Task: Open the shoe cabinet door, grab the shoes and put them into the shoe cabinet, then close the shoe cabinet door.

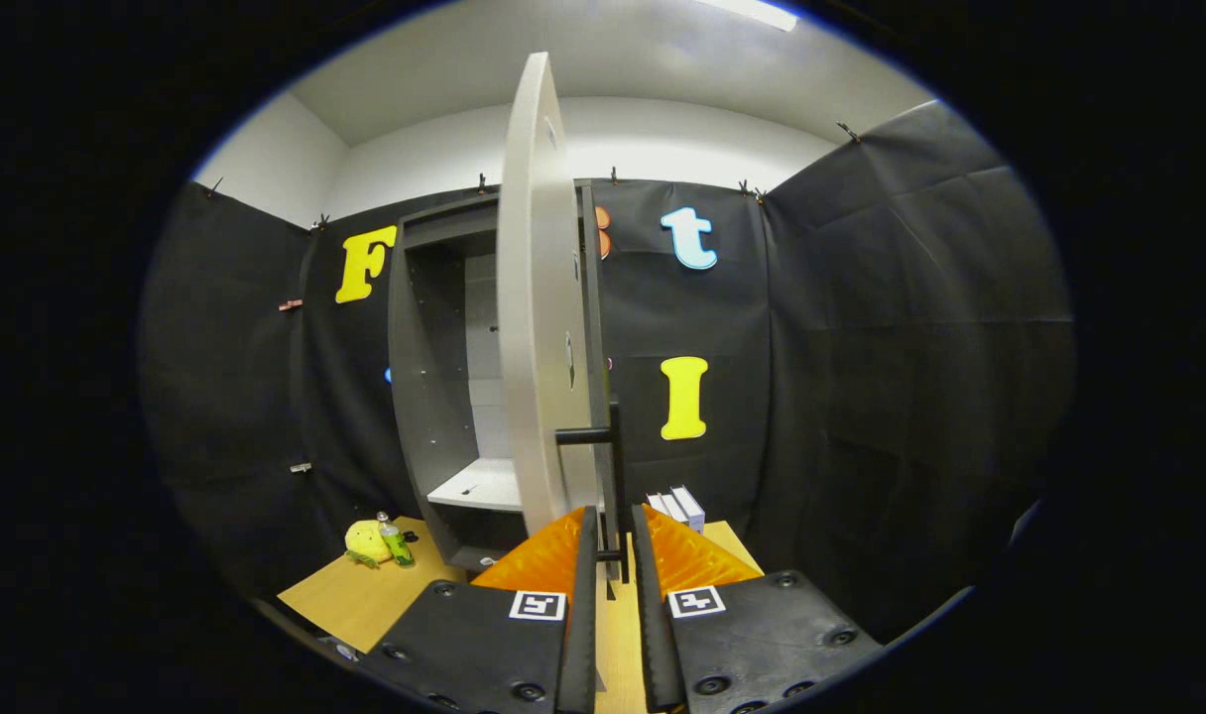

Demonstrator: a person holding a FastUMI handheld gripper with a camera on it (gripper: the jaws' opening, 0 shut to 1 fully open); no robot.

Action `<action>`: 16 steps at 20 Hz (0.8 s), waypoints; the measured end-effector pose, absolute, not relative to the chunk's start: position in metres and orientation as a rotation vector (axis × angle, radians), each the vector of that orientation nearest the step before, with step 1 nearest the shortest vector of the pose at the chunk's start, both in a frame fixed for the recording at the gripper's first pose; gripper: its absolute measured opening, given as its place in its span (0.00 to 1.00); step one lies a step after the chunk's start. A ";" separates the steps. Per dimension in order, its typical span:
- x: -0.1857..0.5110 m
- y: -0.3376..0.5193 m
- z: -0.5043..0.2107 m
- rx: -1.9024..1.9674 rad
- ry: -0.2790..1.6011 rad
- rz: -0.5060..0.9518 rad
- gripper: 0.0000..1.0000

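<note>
The shoe cabinet (pixel 426 377) stands dark grey on the wooden table, and its inside shows a white shelf (pixel 484 486). Its door (pixel 539 327) is swung far out toward me, so I see it nearly edge-on with its pale face turned left. A black bar handle (pixel 615 446) runs down the door's near edge. My gripper (pixel 613 543) is shut on the lower end of that handle, with a finger pressed against each side. The cabinet compartments I can see hold nothing.
A yellow plush toy (pixel 367 541) and a small green bottle (pixel 396 542) lie on the wooden table (pixel 365 600) left of the cabinet. White boxes (pixel 678 507) sit right of the door, just beyond my fingers. Black cloth walls close in all round.
</note>
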State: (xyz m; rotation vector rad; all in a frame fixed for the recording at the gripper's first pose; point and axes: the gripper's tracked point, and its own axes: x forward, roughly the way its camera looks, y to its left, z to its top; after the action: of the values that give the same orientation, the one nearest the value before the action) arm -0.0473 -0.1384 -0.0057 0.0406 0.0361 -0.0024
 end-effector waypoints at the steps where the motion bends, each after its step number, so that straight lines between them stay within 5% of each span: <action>1: -0.053 -0.129 -0.006 0.039 0.031 0.000 0.23; 16: -0.035 0.040 -0.160 0.048 0.256 0.065 0.23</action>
State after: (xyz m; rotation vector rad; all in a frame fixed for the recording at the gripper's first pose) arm -0.0351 0.0398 -0.1597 0.0476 0.2558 0.0653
